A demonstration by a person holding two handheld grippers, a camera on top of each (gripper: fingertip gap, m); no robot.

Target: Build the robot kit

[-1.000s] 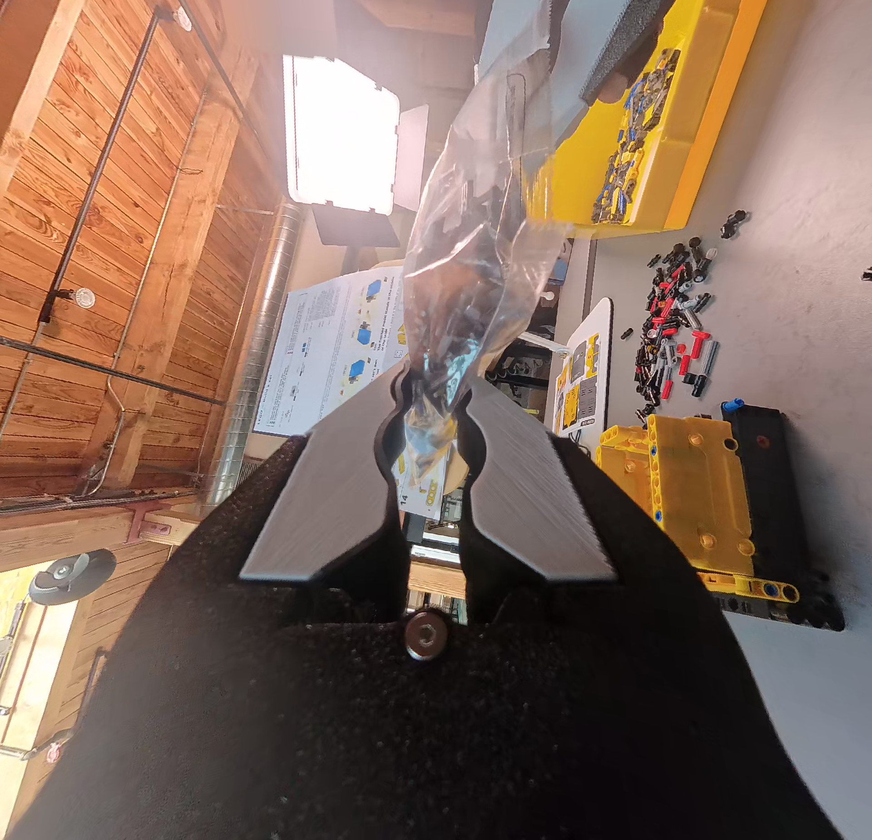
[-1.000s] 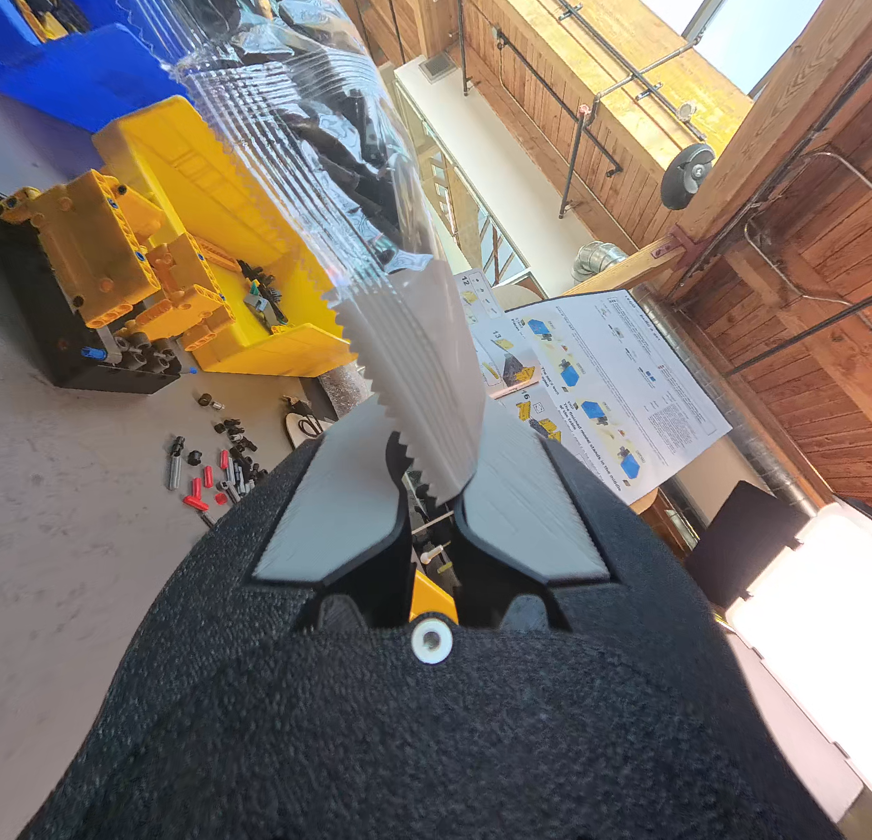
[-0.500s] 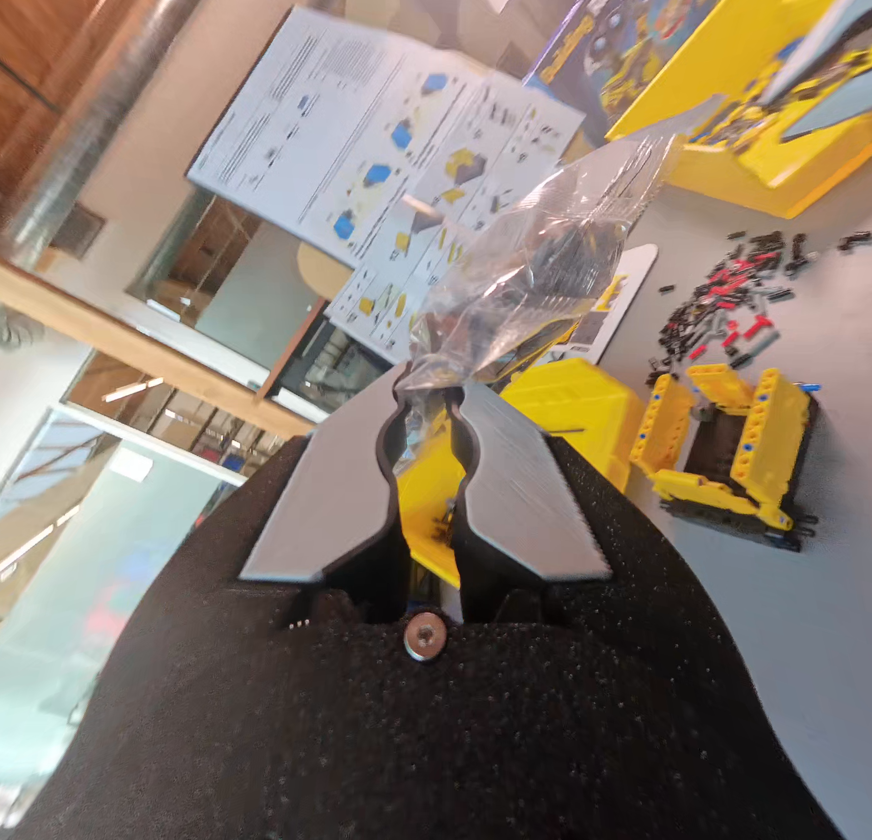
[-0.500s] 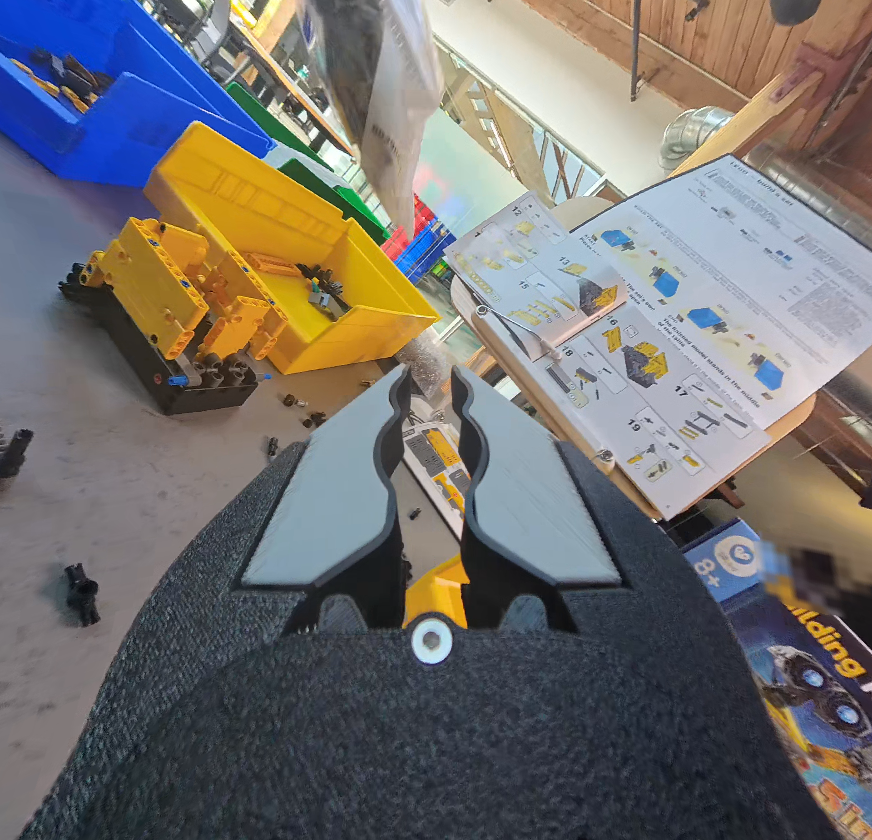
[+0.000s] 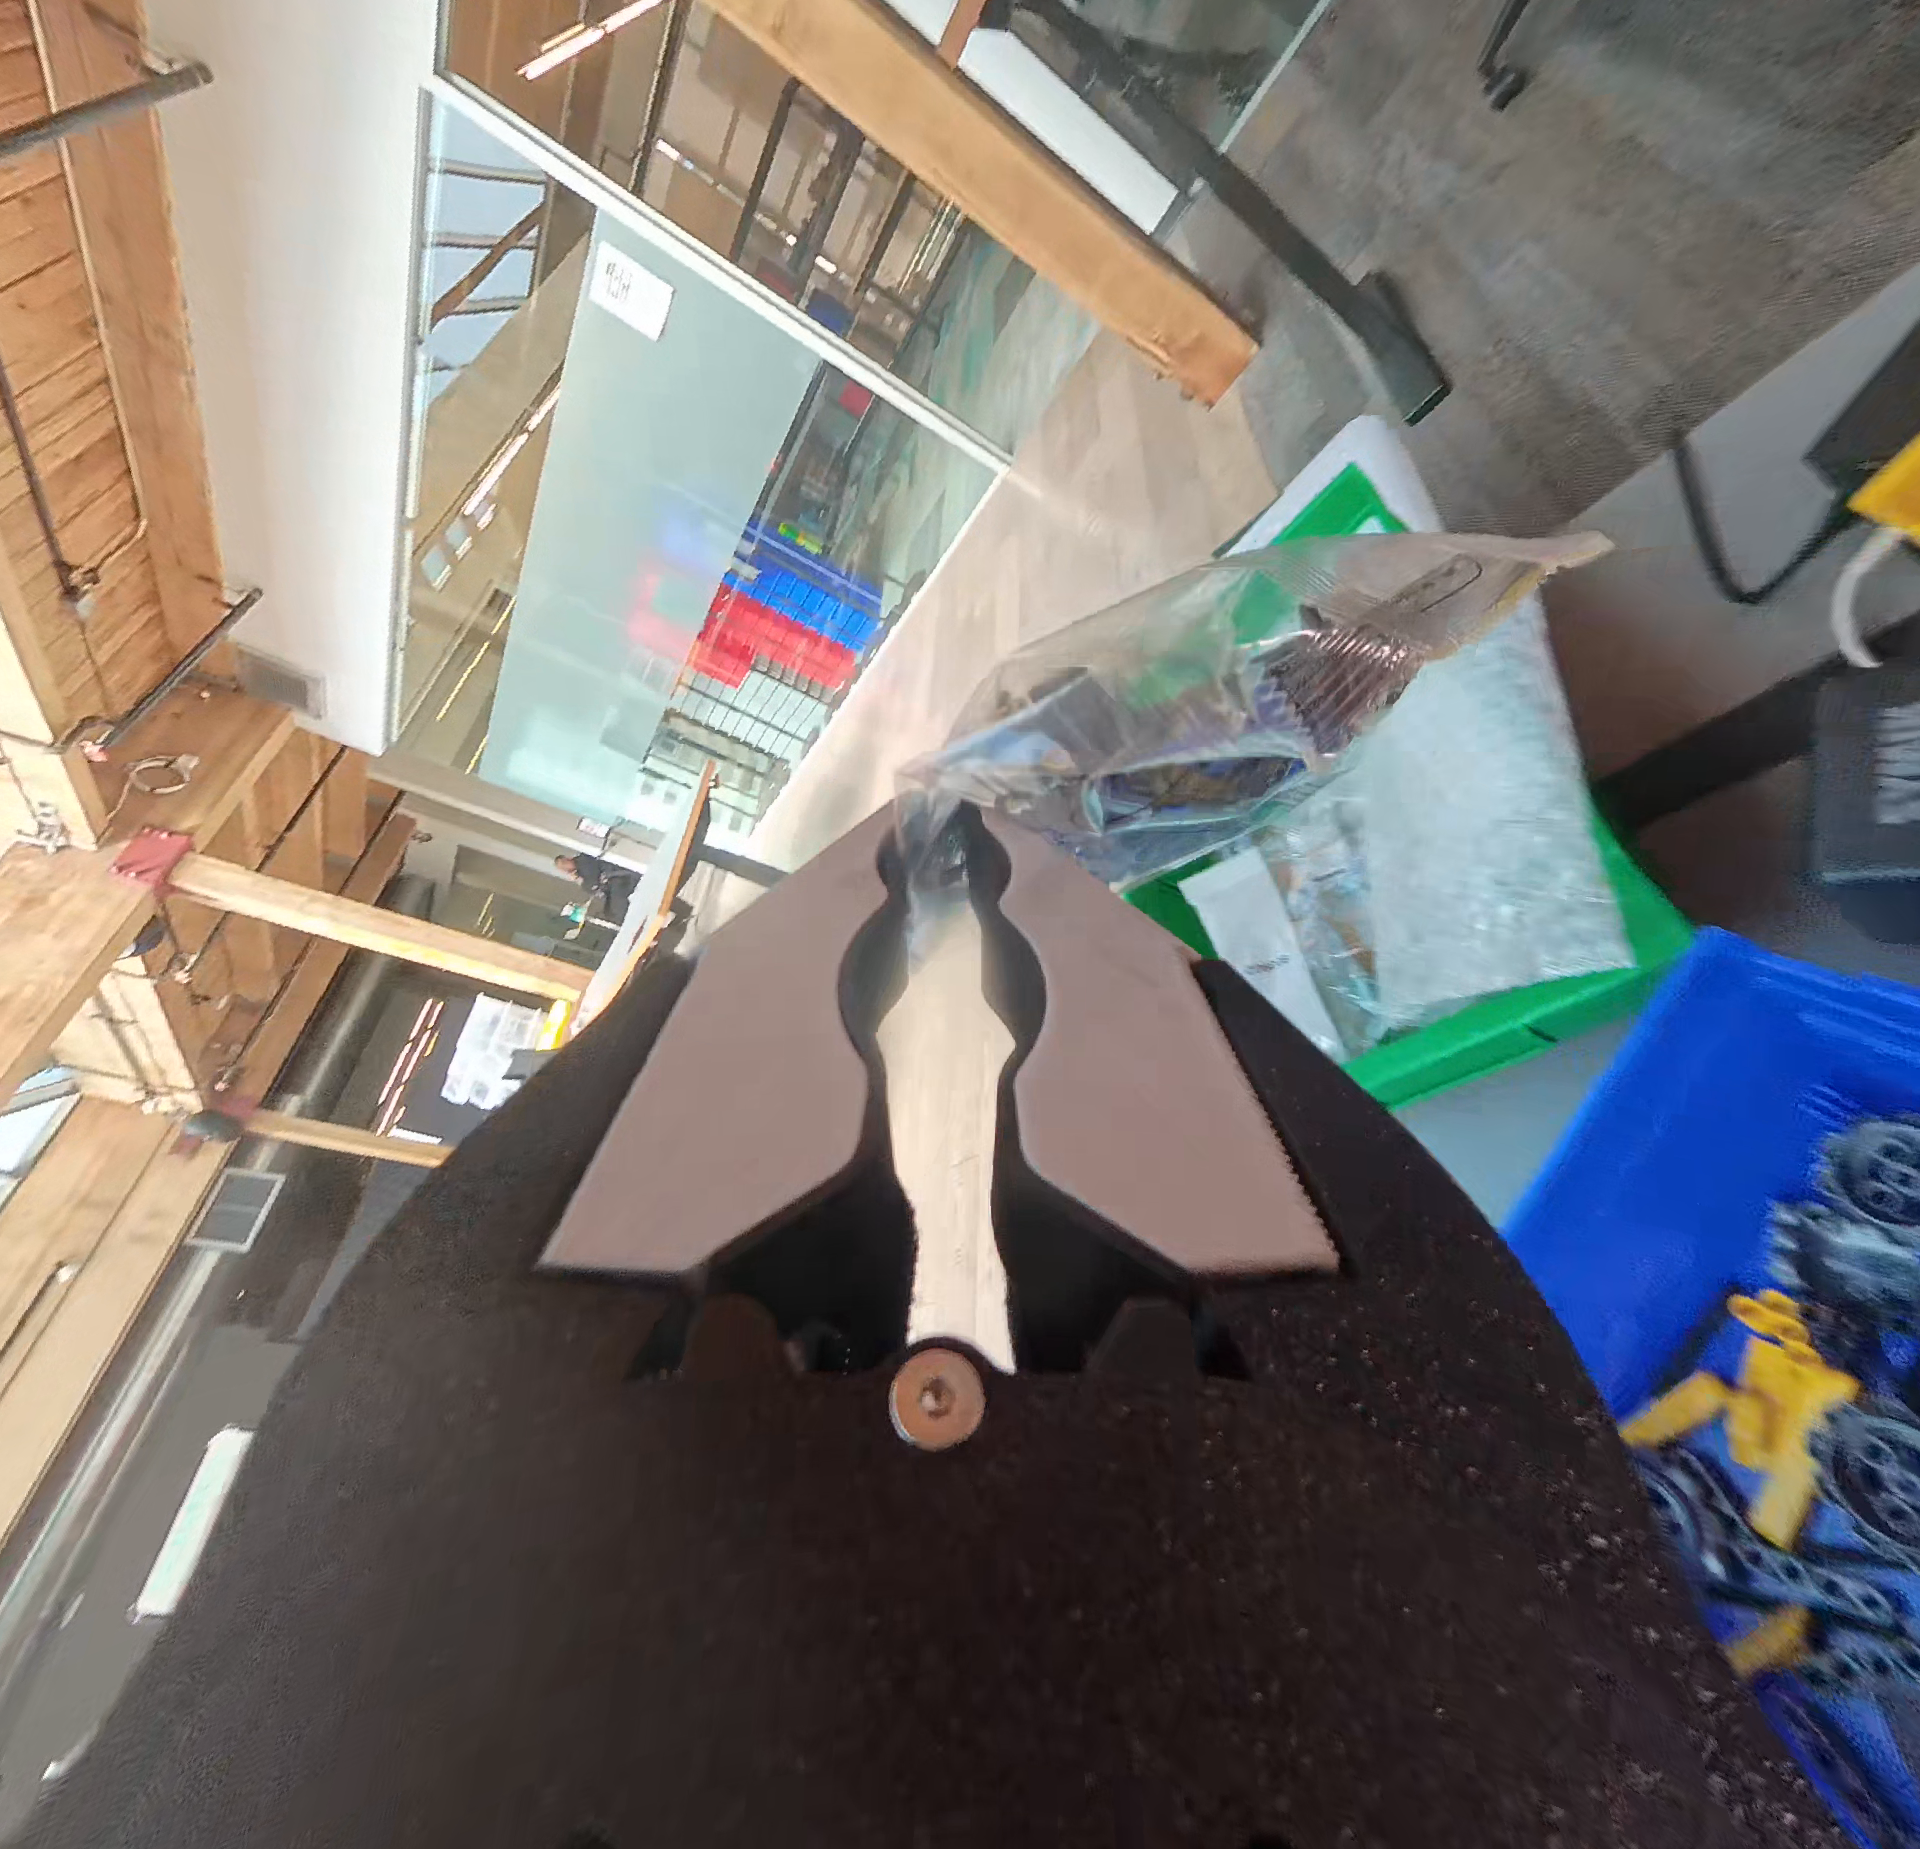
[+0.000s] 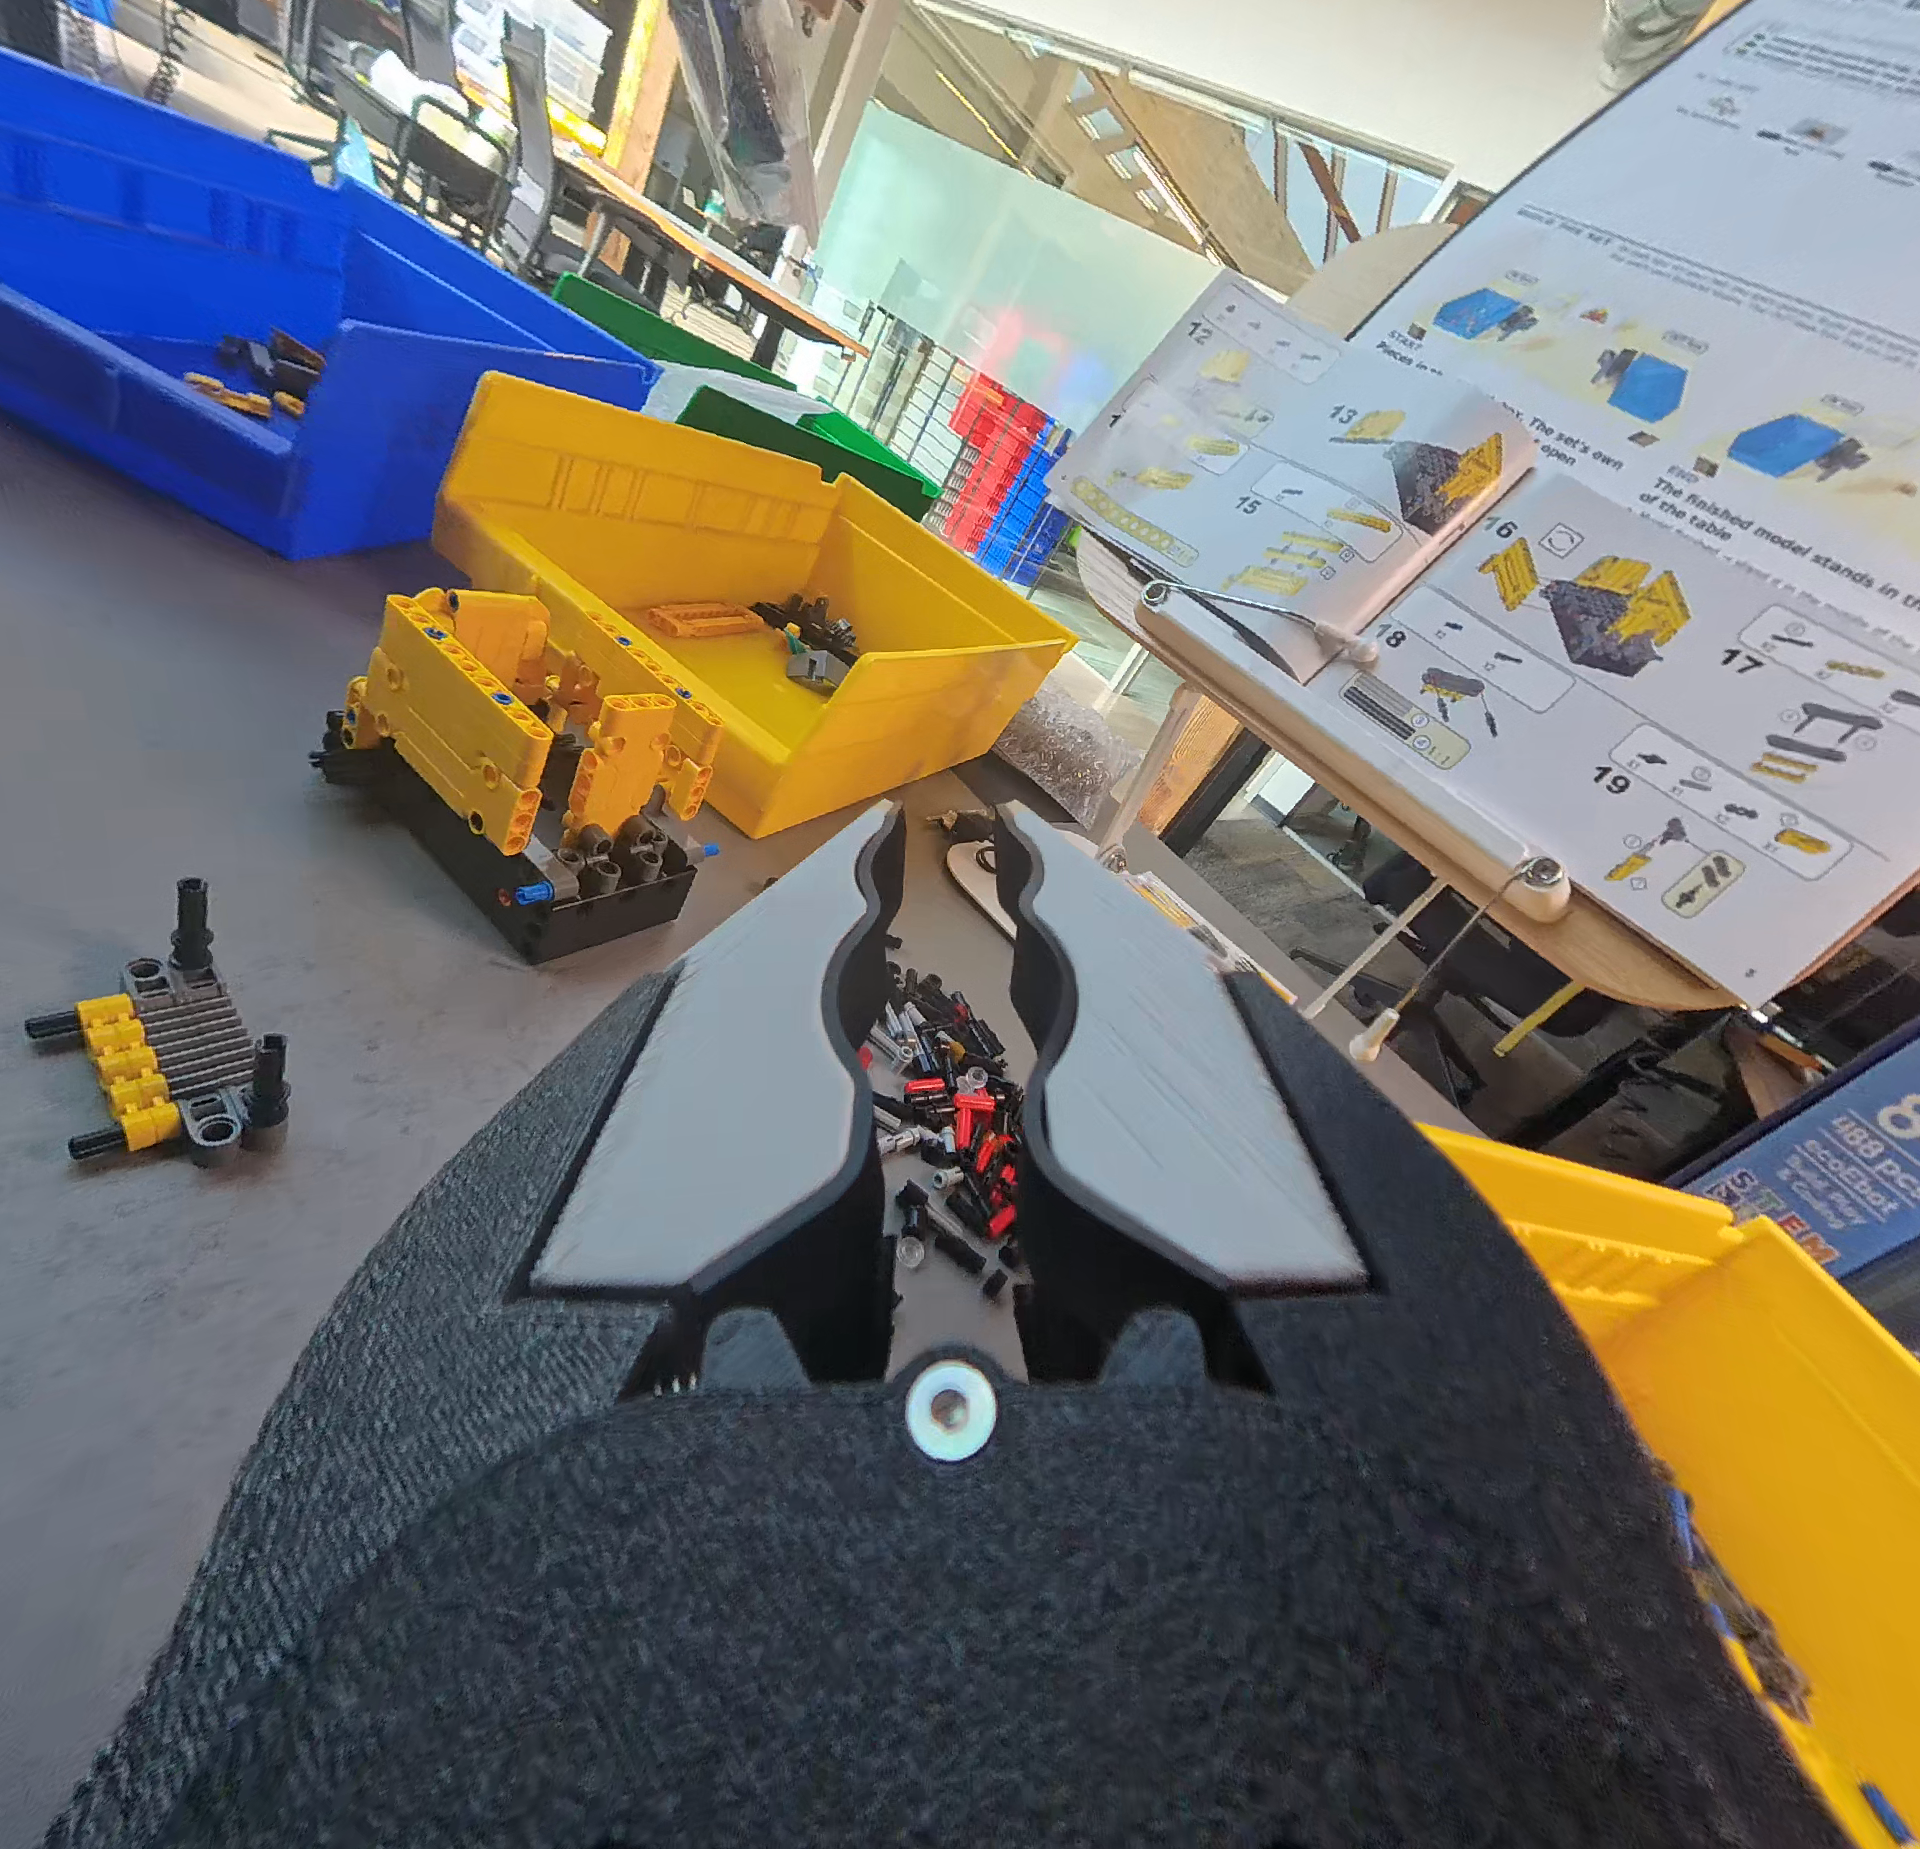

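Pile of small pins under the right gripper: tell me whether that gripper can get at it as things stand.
Probably yes. The right gripper is open and empty, and the pile of small pins lies loose on the grey table, showing between its fingers with nothing over it.

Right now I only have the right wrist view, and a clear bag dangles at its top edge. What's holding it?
Observer: The left tongs are shut on one corner of the clear bag.
Operator: What's behind the bag from that side?
Observer: A green bin with bubble wrap lying in it.
Operator: Anything next to that bin?
Observer: A blue bin, holding dark wheels and yellow pieces.
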